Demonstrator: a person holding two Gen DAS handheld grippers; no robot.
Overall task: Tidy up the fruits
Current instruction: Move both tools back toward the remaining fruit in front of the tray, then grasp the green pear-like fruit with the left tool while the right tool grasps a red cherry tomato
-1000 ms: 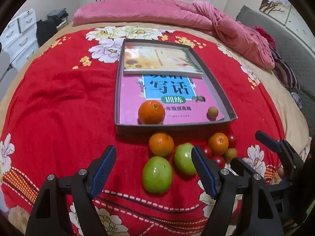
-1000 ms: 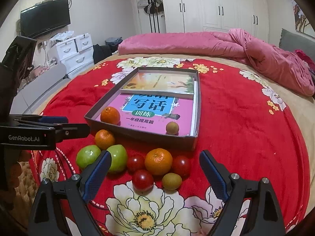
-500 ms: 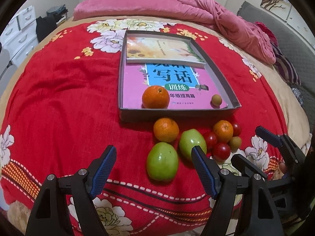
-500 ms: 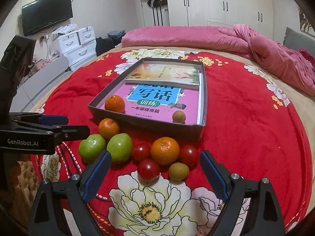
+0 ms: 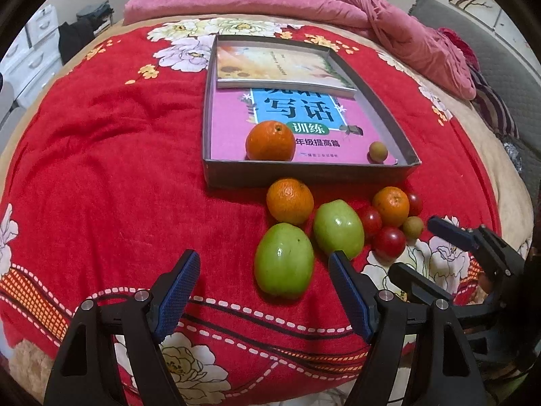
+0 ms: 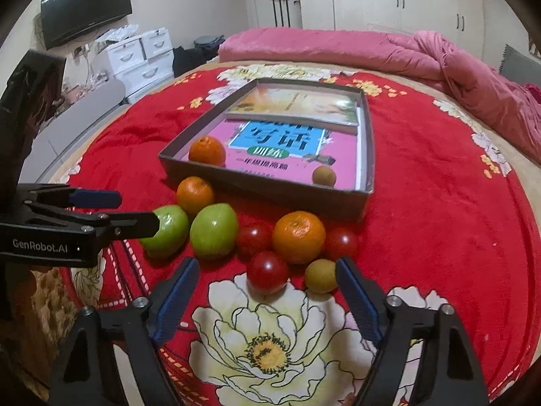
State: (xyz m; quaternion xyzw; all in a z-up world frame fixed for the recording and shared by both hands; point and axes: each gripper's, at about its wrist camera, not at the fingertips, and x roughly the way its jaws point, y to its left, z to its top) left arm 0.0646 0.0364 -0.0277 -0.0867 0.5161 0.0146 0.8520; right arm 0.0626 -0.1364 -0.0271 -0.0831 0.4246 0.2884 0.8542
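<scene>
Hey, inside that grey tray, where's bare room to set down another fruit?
Inside the tray, the pink book is bare between the orange and the small yellowish fruit, and behind them up to the upper book. Crowded: the blanket just before the tray's front wall, where the loose fruit cluster sits.

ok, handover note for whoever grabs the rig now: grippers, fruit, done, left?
Left gripper: open, empty, hovering just short of the near green apple.
Right gripper: fingers closing, nothing gripped; a red tomato and a small tan fruit lie just ahead of them.
Done: one orange and one small tan fruit sit in the grey tray, on the books.
Left on the red blanket: two oranges, two green apples, three tomatoes, one small tan fruit, clustered in front of the tray.
</scene>
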